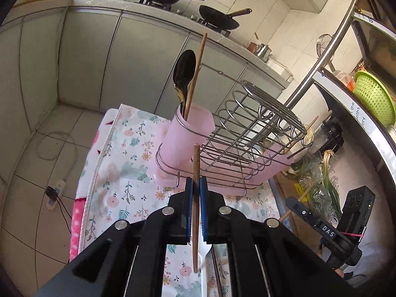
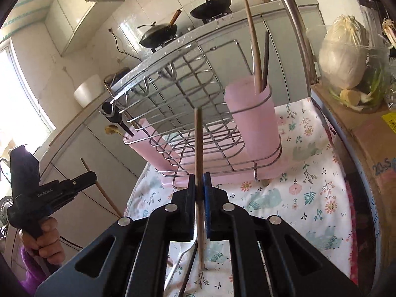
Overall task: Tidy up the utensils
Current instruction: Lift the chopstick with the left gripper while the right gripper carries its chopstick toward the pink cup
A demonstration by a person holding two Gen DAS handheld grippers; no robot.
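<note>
The big wire rack [image 1: 250, 146] sits on the flowery cloth [image 1: 118, 173] with a pink cup [image 1: 183, 138] at each end, and this cup already has a black spoon [image 1: 184, 71] and a brown stick [image 1: 196, 74] standing in it, so I think the job is partly done. The left tool [image 1: 196, 188] is squeezed tight on one chopstick [image 1: 196, 198] held just in front of the rack, and the right tool [image 2: 199, 185] is squeezed tight on another chopstick [image 2: 199, 163]. Both sticks still need to go in a cup, and a fork [image 2: 183, 257] and more things lie on the cloth below.
</note>
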